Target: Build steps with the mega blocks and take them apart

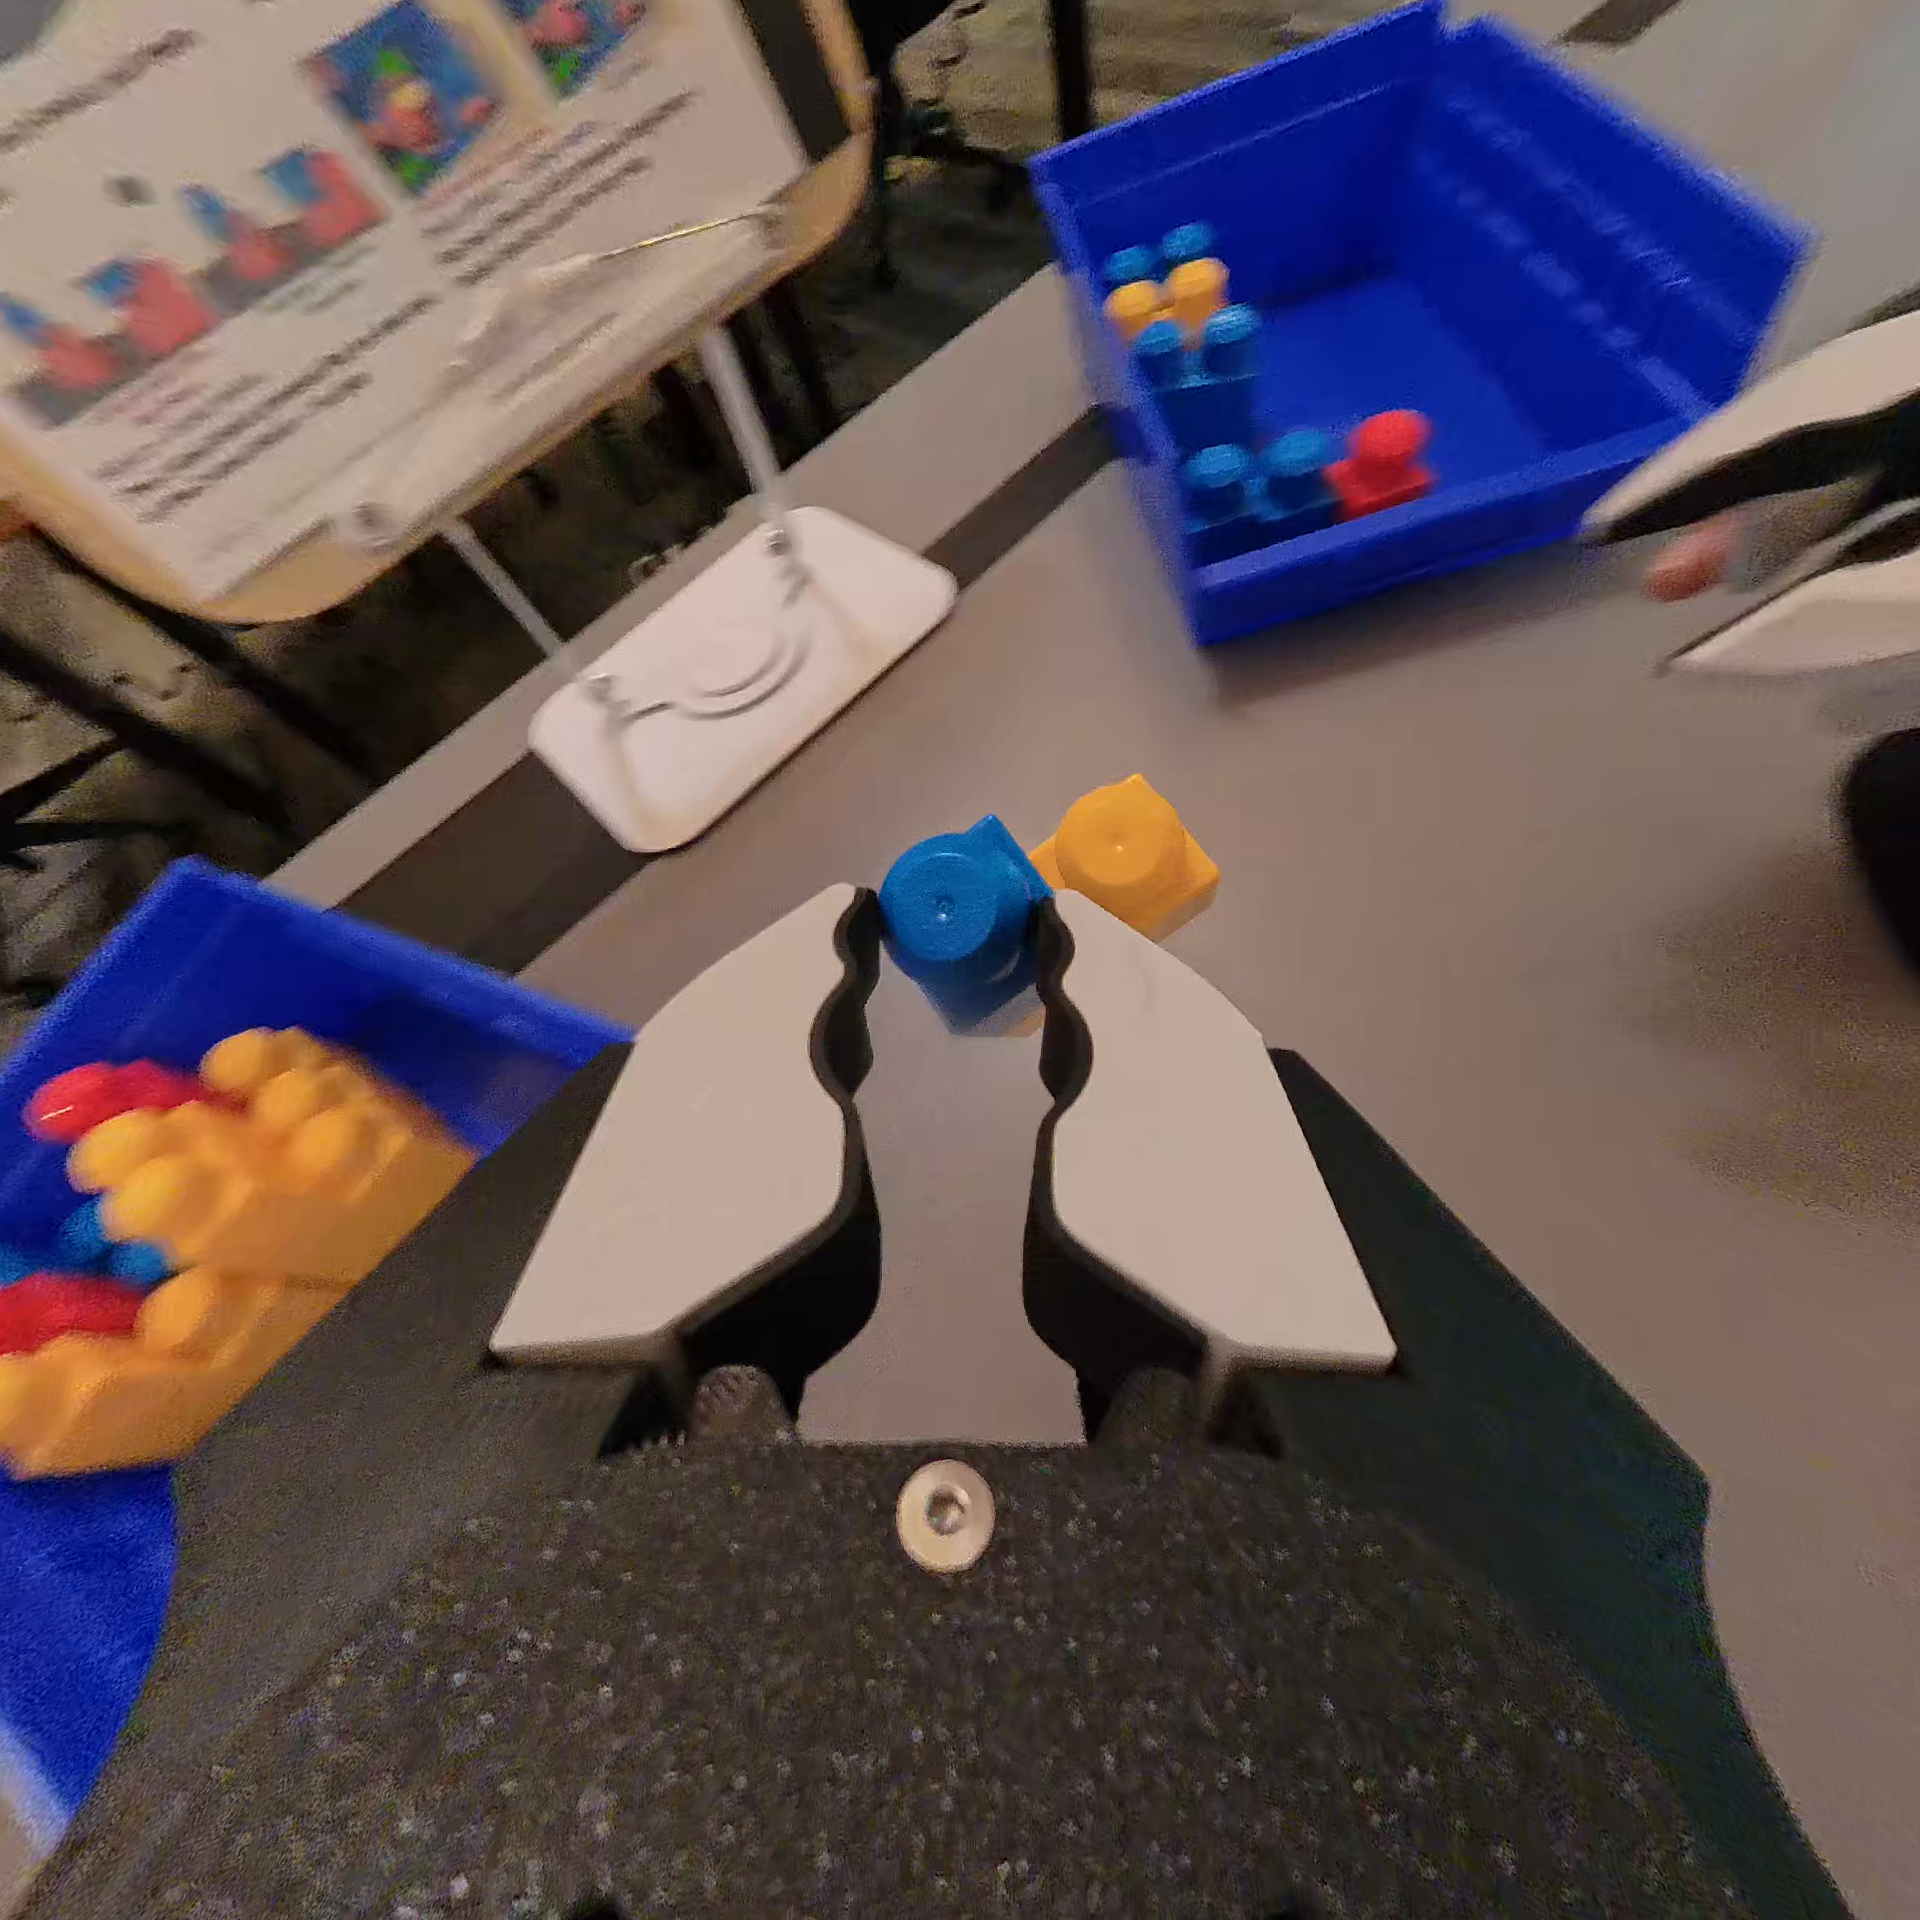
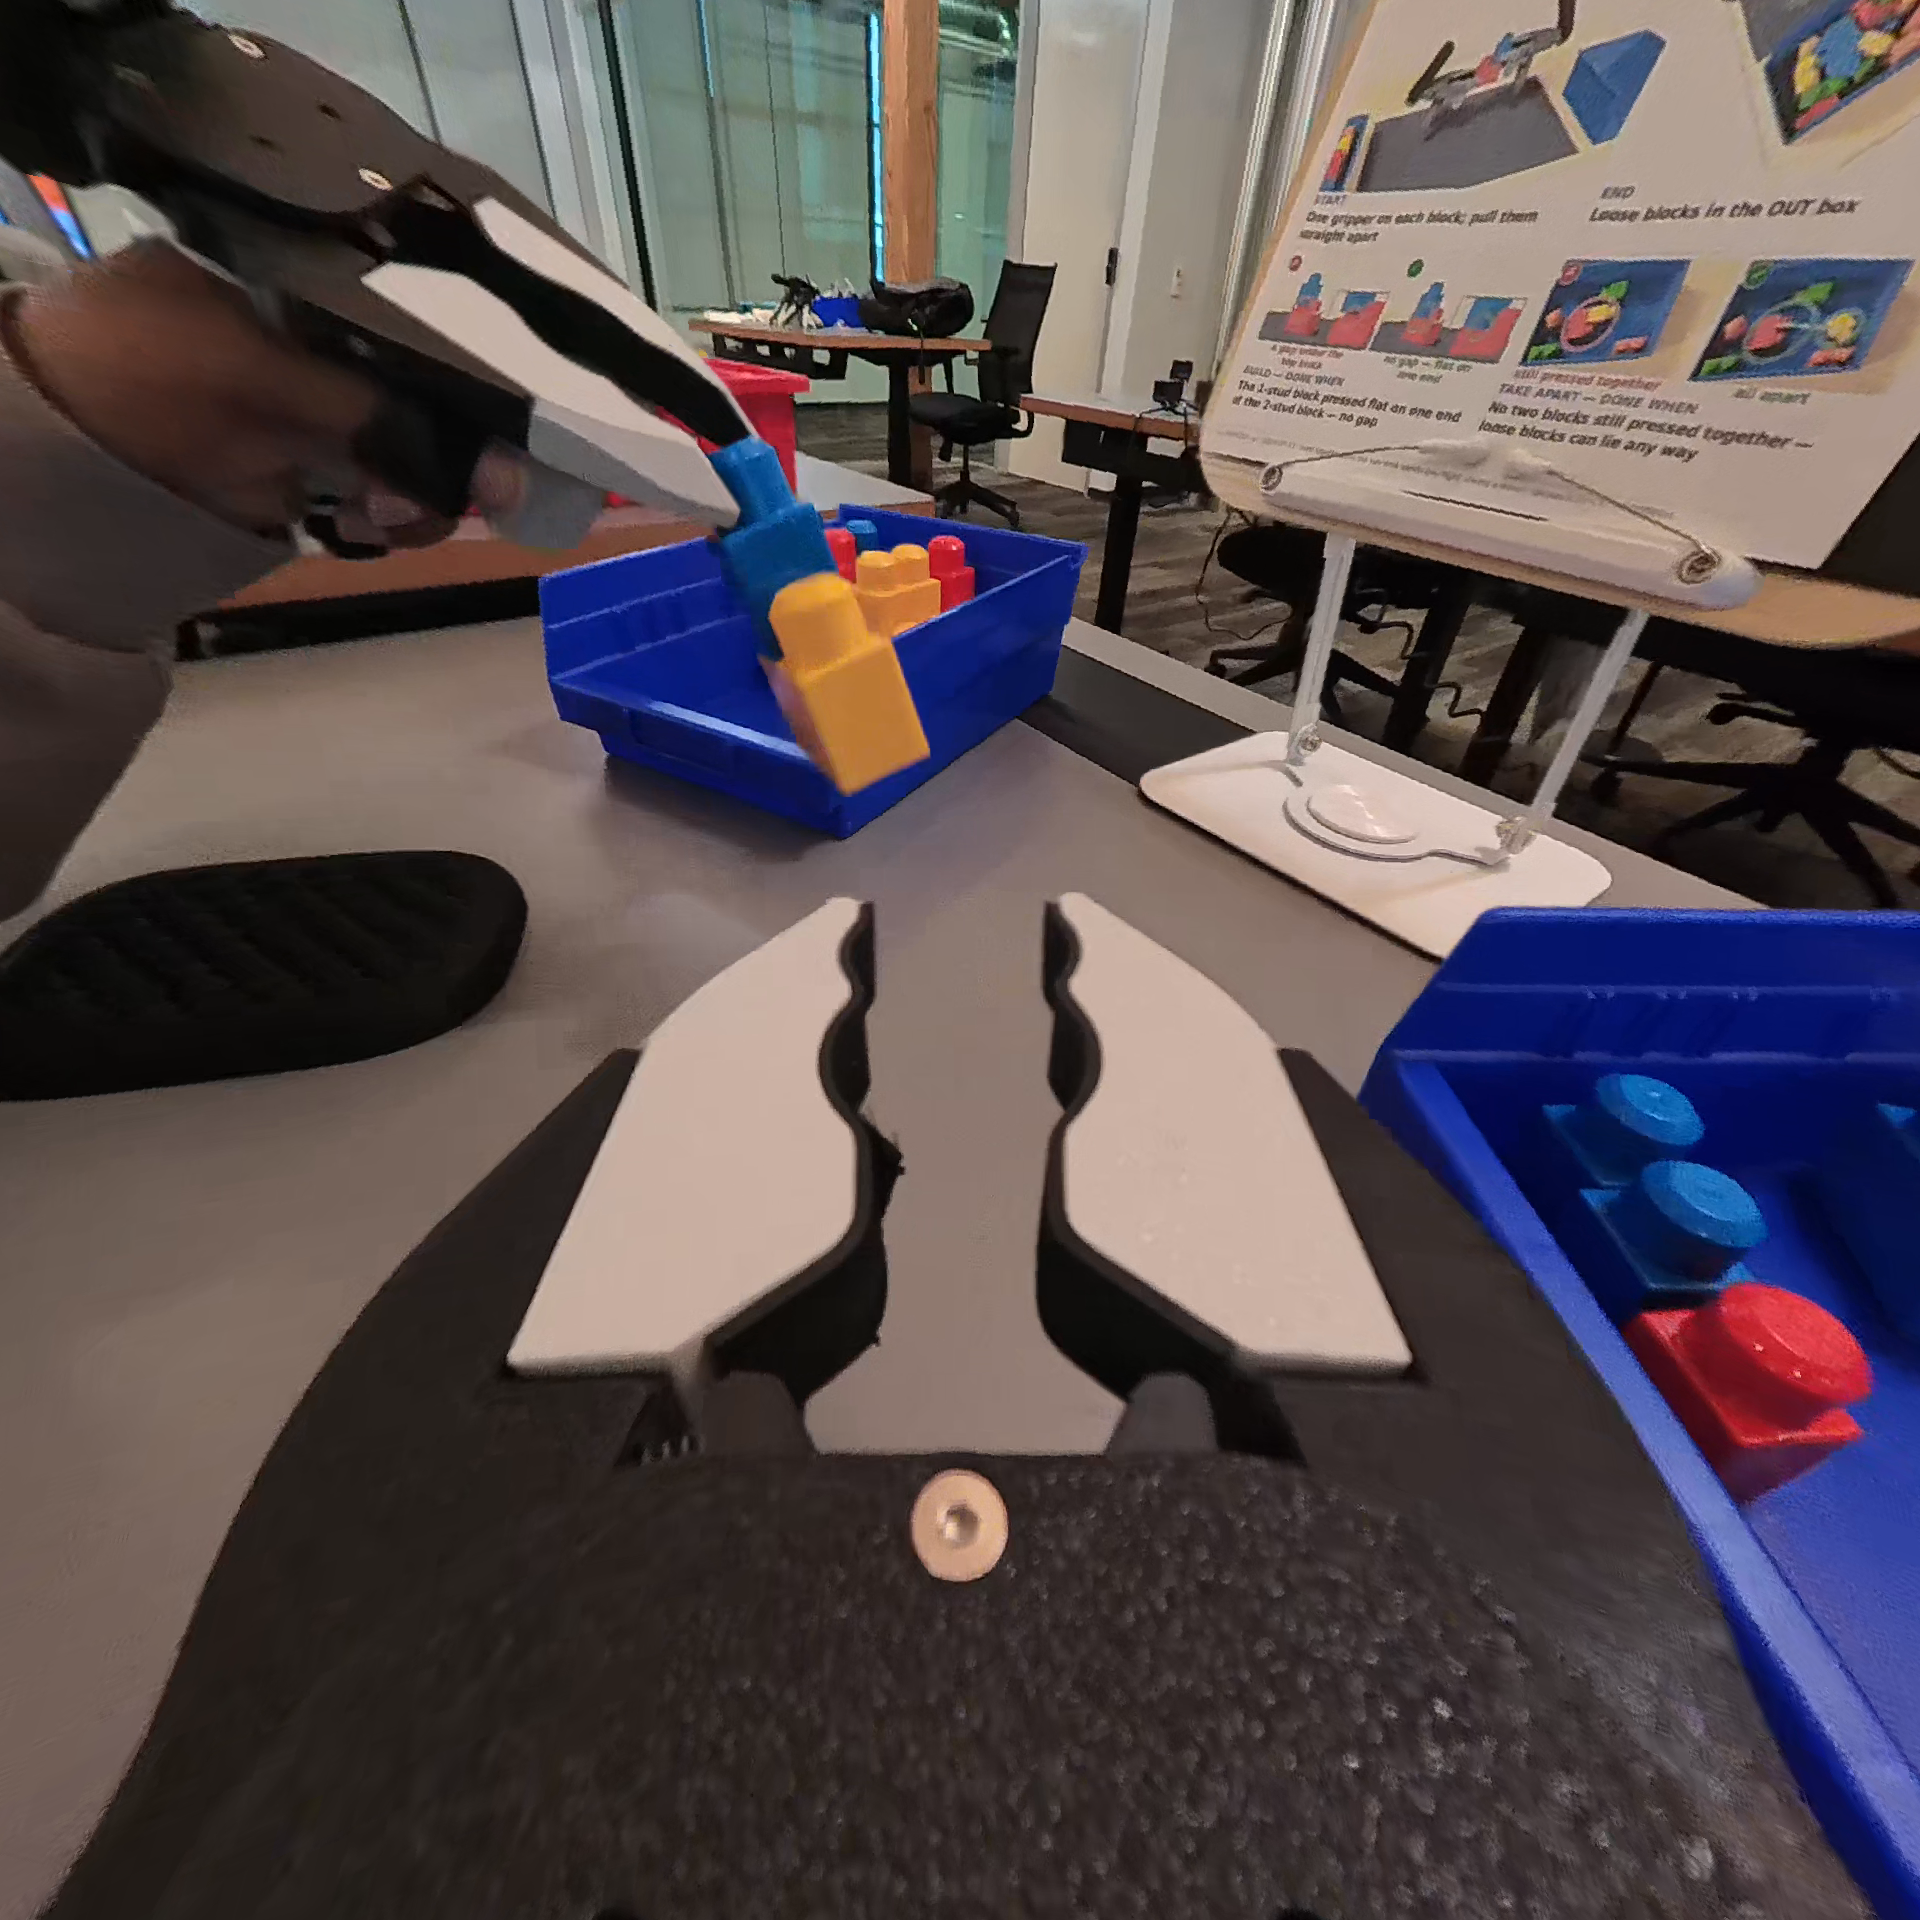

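A blue block [image 1: 961, 935], pressed onto a yellow block [image 1: 1132, 857], is clamped by the left hand-held gripper [image 1: 951, 925] above the tabletop [image 1: 1455, 1039]. The right hand-held gripper [image 2: 956, 935], empty and parted, should be closed on the yellow block at 1 o'clock, then pulled straight.

Left tool [image 1: 958, 914], raised above the desk [image 2: 312, 748] and tilted downward, its fingers closed on the stud of a blue block [image 1: 961, 935]; a hand [image 2: 208, 436] grips its handle. Right tool [image 2: 956, 920], low over the desk, fingers parted, nothing between them.
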The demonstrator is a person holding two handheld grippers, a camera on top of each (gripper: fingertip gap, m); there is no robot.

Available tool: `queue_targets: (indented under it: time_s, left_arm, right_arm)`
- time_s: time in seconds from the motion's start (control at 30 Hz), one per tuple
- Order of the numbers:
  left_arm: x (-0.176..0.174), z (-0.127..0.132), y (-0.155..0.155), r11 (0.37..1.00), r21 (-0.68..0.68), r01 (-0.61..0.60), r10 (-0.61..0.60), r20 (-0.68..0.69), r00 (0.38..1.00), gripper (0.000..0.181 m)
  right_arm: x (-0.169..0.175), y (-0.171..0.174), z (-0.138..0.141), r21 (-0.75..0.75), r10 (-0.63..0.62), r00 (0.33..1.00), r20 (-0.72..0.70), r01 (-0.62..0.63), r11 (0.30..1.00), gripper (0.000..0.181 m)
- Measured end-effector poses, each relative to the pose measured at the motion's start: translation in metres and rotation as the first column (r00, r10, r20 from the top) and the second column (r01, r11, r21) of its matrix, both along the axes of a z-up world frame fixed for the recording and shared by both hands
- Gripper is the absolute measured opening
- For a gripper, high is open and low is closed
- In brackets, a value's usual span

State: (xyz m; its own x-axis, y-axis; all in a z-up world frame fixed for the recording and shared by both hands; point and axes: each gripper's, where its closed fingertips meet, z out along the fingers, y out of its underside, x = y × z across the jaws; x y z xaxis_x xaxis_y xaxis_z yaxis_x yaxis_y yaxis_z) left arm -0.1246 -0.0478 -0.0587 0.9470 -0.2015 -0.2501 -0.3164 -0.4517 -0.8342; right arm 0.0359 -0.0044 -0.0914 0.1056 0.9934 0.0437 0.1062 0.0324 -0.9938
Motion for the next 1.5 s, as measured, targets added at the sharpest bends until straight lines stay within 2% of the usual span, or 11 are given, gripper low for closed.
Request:
queue_targets:
  time_s: [0.23,0.33,0.4,0.5,0.7,0.87,0.93,1.07,1.27,1.37,1.5]
  left_arm:
    - [0.092,-0.019,0.001,0.980,0.014,0.200,-0.200,0.156,0.967,0.029]
    - [0.117,-0.018,0.000,0.965,0.026,0.261,-0.261,0.184,0.948,0.029]
    - [0.125,-0.014,-0.001,0.959,0.042,0.282,-0.284,0.185,0.941,0.029]
    - [0.132,-0.005,-0.002,0.942,0.107,0.319,-0.334,0.196,0.922,0.029]
    - [0.146,0.016,-0.016,0.858,0.291,0.423,-0.508,0.354,0.785,0.047]
    - [0.166,0.024,-0.030,0.766,0.426,0.481,-0.643,0.505,0.576,0.046]
    - [0.174,0.028,-0.034,0.735,0.468,0.490,-0.678,0.505,0.534,0.042]
    - [0.186,0.023,-0.038,0.701,0.463,0.543,-0.713,0.445,0.541,0.036]
    - [0.180,0.015,-0.041,0.699,0.460,0.547,-0.715,0.448,0.537,0.037]
    - [0.175,0.008,-0.044,0.708,0.439,0.553,-0.706,0.463,0.536,0.037]
    - [0.163,-0.004,-0.050,0.724,0.388,0.571,-0.689,0.448,0.569,0.037]
  right_arm:
    - [-0.021,-0.025,-0.019,0.133,0.014,0.994,0.106,-0.028,0.991,0.063]
    - [-0.023,-0.028,-0.031,0.161,0.017,0.986,0.163,-0.043,0.986,0.061]
    - [-0.022,-0.033,-0.036,0.153,0.052,0.982,0.184,-0.081,0.985,0.042]
    - [-0.019,-0.036,-0.030,0.114,0.087,0.986,0.144,-0.103,0.988,0.041]
    - [-0.004,-0.045,0.011,-0.076,0.217,0.967,-0.134,-0.228,0.971,0.041]
    - [0.019,-0.062,0.064,-0.196,0.328,0.819,-0.471,-0.460,0.866,0.041]
    - [0.022,-0.070,0.073,-0.205,0.348,0.773,-0.530,-0.515,0.832,0.041]
    - [0.017,-0.080,0.071,-0.184,0.381,0.768,-0.514,-0.533,0.826,0.042]
    - [0.010,-0.086,0.057,-0.186,0.426,0.797,-0.428,-0.539,0.822,0.041]
    - [0.009,-0.085,0.050,-0.156,0.461,0.832,-0.308,-0.522,0.838,0.042]
    - [0.020,-0.076,0.055,-0.065,0.490,0.859,-0.150,-0.503,0.862,0.056]
